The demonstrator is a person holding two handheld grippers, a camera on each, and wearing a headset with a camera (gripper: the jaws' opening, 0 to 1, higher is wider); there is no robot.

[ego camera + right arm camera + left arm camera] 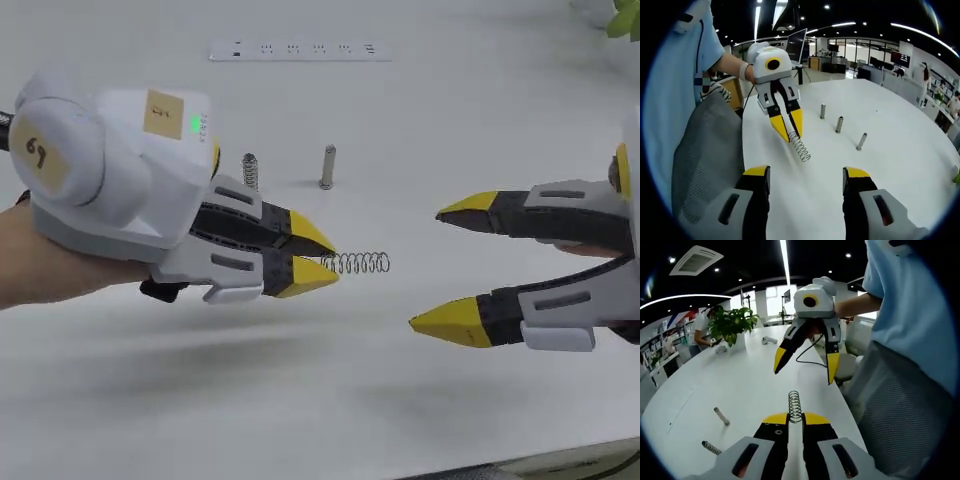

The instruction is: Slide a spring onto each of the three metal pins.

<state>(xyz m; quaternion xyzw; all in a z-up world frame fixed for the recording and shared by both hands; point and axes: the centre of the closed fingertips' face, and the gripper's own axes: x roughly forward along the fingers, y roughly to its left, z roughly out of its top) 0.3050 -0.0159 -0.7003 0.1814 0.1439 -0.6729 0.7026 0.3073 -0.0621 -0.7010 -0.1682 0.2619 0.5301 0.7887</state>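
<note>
My left gripper (318,262) (795,418) is shut on one end of a loose coil spring (357,263) (795,405), which sticks out level beyond its yellow tips. My right gripper (447,268) (807,175) stands open to the right of the spring's free end, with a gap between them. On the white table behind stand a bare metal pin (327,167) (861,142) and a pin with a spring on it (250,172) (839,124). A further spring-covered pin (823,111) appears in the right gripper view, where the left gripper (790,132) holds the spring (801,147).
A white power strip (298,50) lies at the table's far edge. A potted plant (732,325) stands at one end of the table, its leaves (625,15) at the head view's top right corner. People stand in the office behind.
</note>
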